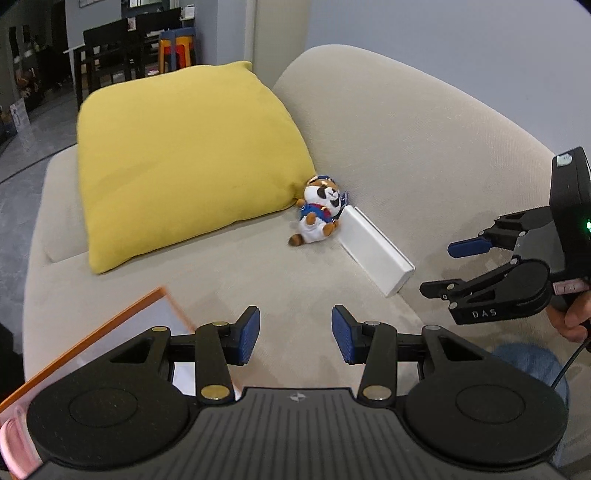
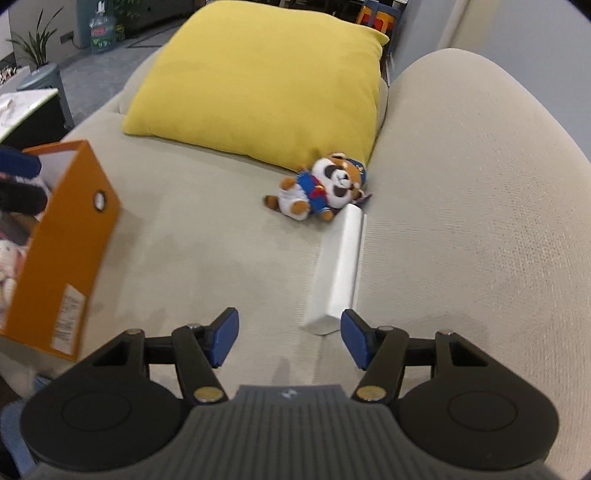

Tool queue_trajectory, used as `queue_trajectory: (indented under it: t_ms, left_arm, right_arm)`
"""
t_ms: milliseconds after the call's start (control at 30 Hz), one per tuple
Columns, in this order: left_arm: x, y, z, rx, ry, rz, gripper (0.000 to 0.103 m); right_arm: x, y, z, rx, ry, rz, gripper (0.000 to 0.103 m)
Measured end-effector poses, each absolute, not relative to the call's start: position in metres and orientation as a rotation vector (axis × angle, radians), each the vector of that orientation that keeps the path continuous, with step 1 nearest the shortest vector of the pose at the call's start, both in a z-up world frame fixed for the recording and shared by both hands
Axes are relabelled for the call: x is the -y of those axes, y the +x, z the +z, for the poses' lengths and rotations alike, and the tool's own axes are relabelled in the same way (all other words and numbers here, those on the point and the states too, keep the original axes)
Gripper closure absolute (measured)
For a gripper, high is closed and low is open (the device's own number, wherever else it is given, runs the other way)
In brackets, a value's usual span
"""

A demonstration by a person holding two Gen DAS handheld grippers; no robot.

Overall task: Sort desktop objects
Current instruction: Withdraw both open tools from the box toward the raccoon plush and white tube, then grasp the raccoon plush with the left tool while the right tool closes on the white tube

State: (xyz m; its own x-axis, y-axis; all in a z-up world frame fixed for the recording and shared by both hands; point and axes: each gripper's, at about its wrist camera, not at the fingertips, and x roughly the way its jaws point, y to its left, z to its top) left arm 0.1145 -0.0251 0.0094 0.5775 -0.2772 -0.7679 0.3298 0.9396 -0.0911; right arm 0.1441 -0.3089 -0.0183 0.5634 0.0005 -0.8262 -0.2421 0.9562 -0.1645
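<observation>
A small plush raccoon (image 1: 318, 211) lies on the beige sofa seat (image 1: 258, 288) against the yellow cushion's corner; it also shows in the right wrist view (image 2: 325, 190). A long white box (image 1: 375, 251) leans along the backrest beside it, also in the right wrist view (image 2: 341, 273). An orange box (image 2: 70, 240) with soft toys inside stands at the left, its rim at the left wrist view's edge (image 1: 110, 325). My left gripper (image 1: 295, 336) is open and empty above the seat. My right gripper (image 2: 290, 339) is open and empty, just short of the white box's near end; it also shows in the left wrist view (image 1: 439, 267).
A large yellow cushion (image 1: 184, 162) fills the far seat, seen also in the right wrist view (image 2: 266, 77). The rounded backrest (image 2: 480, 203) rises on the right. Dark chairs and coloured stools (image 1: 177, 48) stand beyond the sofa. A water bottle (image 2: 101, 31) and plant stand far left.
</observation>
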Motion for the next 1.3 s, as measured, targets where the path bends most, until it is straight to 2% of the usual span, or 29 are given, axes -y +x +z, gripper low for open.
queue_trajectory:
  t_ms: [67, 167, 267, 433, 500, 700, 800, 900, 1300]
  left_arm:
    - [0.028, 0.125, 0.006, -0.892, 0.052, -0.355, 0.052]
    - [0.031, 0.146, 0.001, -0.922, 0.016, -0.359, 0.052]
    - [0.036, 0.169, -0.007, -0.952, -0.006, -0.360, 0.052]
    - [0.060, 0.210, -0.022, -0.977, 0.012, -0.378, 0.046]
    - [0.071, 0.228, -0.029, -0.988, 0.033, -0.384, 0.046]
    - [0.098, 0.288, -0.054, -1.041, 0.057, -0.416, 0.040]
    - [0.106, 0.319, -0.072, -1.066, 0.039, -0.428, 0.039]
    - [0.115, 0.343, -0.090, -1.088, 0.034, -0.442, 0.038]
    - [0.134, 0.375, -0.141, -1.177, 0.032, -0.493, 0.035]
  right_arm:
    - [0.317, 0.152, -0.023, -0.976, -0.282, 0.141, 0.040]
    - [0.330, 0.167, -0.030, -1.003, -0.262, 0.142, 0.047]
    - [0.338, 0.184, -0.036, -1.021, -0.248, 0.147, 0.048]
    - [0.345, 0.216, -0.044, -1.041, -0.229, 0.163, 0.048]
    - [0.346, 0.231, -0.050, -1.065, -0.223, 0.175, 0.052]
    - [0.340, 0.270, -0.064, -1.120, -0.241, 0.180, 0.055]
    - [0.341, 0.275, -0.072, -1.141, -0.251, 0.193, 0.062]
    - [0.340, 0.274, -0.074, -1.147, -0.256, 0.212, 0.062]
    - [0.348, 0.297, -0.081, -1.178, -0.176, 0.220, 0.077]
